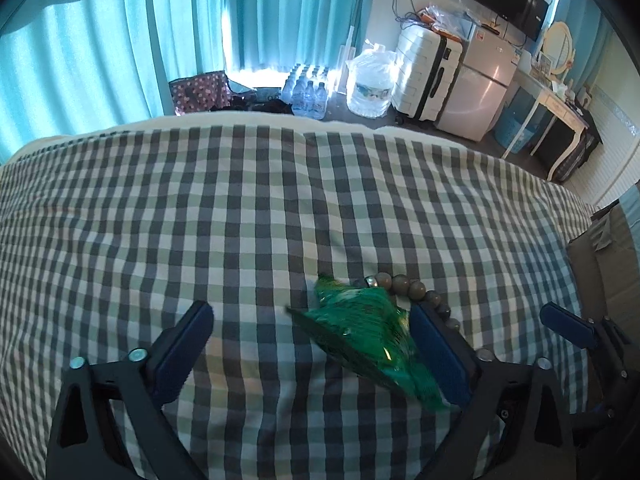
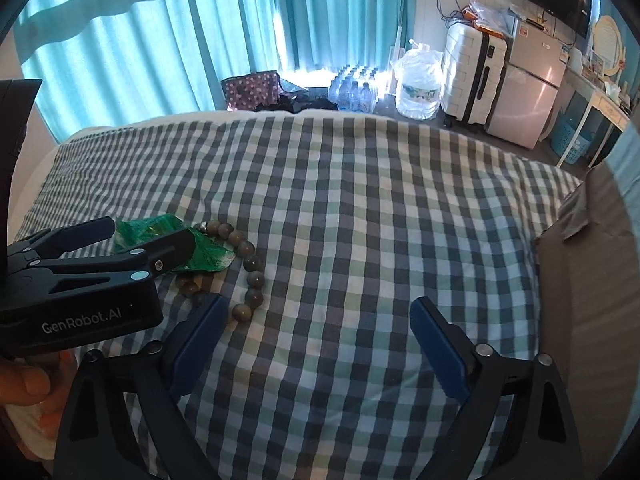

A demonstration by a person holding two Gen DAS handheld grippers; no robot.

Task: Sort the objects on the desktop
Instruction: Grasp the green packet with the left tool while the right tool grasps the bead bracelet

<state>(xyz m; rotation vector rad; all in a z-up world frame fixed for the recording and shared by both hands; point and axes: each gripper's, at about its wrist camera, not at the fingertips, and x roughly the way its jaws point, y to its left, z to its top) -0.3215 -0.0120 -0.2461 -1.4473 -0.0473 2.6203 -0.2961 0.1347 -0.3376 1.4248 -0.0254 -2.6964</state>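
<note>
Both my grippers hang spread apart over the checked cloth (image 1: 280, 208), gripping nothing. My left gripper (image 1: 316, 344) has the green packet (image 1: 360, 320) between its fingers, lying against the right-hand pad; my right gripper (image 2: 320, 336) has only bare cloth between its pads. Just beside the packet, partly under it, lies the bead bracelet (image 2: 248, 264). Past the cloth's far edge, on the floor: a spotted bag (image 1: 200, 92), packed water bottles (image 1: 308, 92), a big water jug (image 1: 370, 84), a white suitcase (image 1: 424, 68) and a small fridge (image 1: 480, 88). Teal curtains (image 1: 120, 40) close the back.
</note>
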